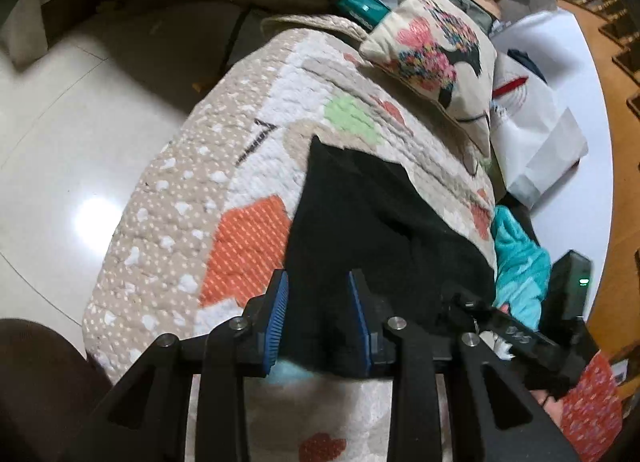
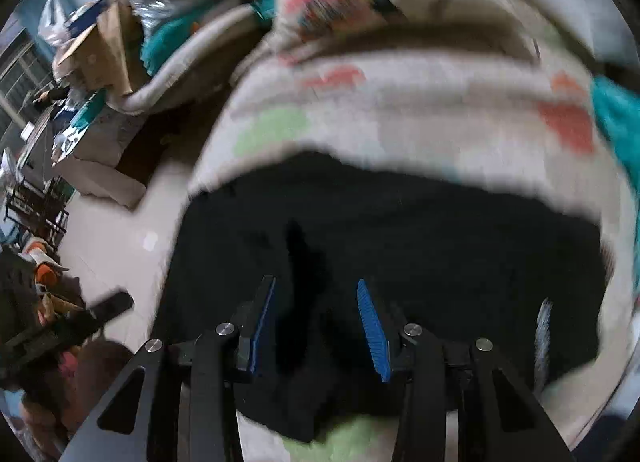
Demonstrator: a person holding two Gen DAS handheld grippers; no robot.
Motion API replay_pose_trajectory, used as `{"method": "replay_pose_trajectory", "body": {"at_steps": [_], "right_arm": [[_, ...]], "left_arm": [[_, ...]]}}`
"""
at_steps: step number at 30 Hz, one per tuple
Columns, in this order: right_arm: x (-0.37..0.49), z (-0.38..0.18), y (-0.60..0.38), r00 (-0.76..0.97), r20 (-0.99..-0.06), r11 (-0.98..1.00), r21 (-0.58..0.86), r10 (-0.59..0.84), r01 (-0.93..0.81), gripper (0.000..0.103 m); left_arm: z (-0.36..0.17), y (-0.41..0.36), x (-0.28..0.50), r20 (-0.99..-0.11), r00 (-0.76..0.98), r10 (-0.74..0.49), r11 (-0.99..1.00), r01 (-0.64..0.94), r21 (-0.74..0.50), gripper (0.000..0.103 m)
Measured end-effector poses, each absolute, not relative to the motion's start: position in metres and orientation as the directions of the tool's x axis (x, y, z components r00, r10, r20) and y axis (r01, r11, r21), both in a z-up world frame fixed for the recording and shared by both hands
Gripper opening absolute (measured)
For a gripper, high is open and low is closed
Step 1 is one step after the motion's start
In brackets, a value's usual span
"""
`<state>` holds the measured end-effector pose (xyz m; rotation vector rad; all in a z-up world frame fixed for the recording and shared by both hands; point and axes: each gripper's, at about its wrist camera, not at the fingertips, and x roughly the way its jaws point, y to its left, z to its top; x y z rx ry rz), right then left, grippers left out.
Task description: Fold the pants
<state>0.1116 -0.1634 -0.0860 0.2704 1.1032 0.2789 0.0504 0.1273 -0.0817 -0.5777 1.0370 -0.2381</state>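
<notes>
The black pants [image 1: 380,214] lie folded on a quilted cover [image 1: 180,222] with orange, green and white patches. My left gripper [image 1: 318,276] hangs just above the near left part of the pants. Its blue pads stand apart, with black cloth under and between them but not pinched. The right wrist view is blurred. There the pants [image 2: 420,230] spread wide over the quilt [image 2: 400,114]. My right gripper [image 2: 316,280] is open above their near edge and its pads grip nothing.
A patterned cushion [image 1: 436,58] lies on the quilt beyond the pants. A teal cloth [image 1: 516,262] and white bags [image 1: 536,134] sit to the right. Glossy floor [image 1: 60,142] drops away on the left. Boxes and bags [image 2: 104,46] crowd the floor at the far left.
</notes>
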Motion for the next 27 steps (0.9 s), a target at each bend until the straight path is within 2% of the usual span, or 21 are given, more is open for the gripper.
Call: {"method": "replay_pose_trajectory", "body": {"at_steps": [2, 6, 9, 12, 13, 16, 17, 18, 19, 27], "right_arm": [[0.111, -0.099, -0.17, 0.42, -0.824, 0.918, 0.393, 0.38, -0.06, 0.045], [0.115, -0.109, -0.173, 0.433, -0.774, 0.865, 0.501, 0.462, -0.027, 0.053], [0.113, -0.11, -0.174, 0.433, -0.747, 0.831, 0.557, 0.505, -0.008, 0.053], [0.107, -0.105, -0.183, 0.467, -0.662, 0.745, 0.667, 0.586, 0.011, 0.053], [0.106, -0.106, -0.185, 0.475, -0.639, 0.717, 0.696, 0.605, 0.022, 0.057], [0.11, -0.111, -0.177, 0.465, -0.666, 0.744, 0.667, 0.583, 0.022, 0.059], [0.112, -0.113, -0.168, 0.45, -0.698, 0.781, 0.625, 0.558, 0.0, 0.055], [0.114, -0.114, -0.163, 0.438, -0.724, 0.809, 0.588, 0.533, -0.011, 0.03], [0.117, -0.113, -0.156, 0.424, -0.767, 0.852, 0.522, 0.481, -0.022, 0.01], [0.105, -0.082, -0.166, 0.457, -0.787, 0.894, 0.447, 0.415, -0.042, 0.008]], "left_arm": [[-0.08, 0.124, 0.046, -0.746, 0.502, -0.438, 0.838, -0.073, -0.541, 0.029], [-0.071, 0.118, 0.038, -0.745, 0.523, -0.414, 0.855, -0.057, -0.515, 0.029], [-0.068, 0.114, 0.036, -0.747, 0.525, -0.409, 0.861, -0.049, -0.506, 0.029], [-0.066, 0.11, 0.035, -0.745, 0.528, -0.406, 0.866, -0.036, -0.498, 0.029], [-0.067, 0.109, 0.034, -0.746, 0.528, -0.405, 0.867, -0.035, -0.496, 0.029], [-0.069, 0.104, 0.034, -0.753, 0.517, -0.407, 0.87, -0.033, -0.492, 0.029], [-0.069, 0.103, 0.034, -0.755, 0.515, -0.406, 0.871, -0.032, -0.49, 0.029], [-0.07, 0.102, 0.033, -0.758, 0.513, -0.403, 0.874, -0.03, -0.485, 0.029], [-0.07, 0.102, 0.033, -0.759, 0.514, -0.401, 0.875, -0.029, -0.483, 0.029], [-0.069, 0.112, 0.035, -0.754, 0.528, -0.391, 0.873, -0.047, -0.485, 0.029]]}}
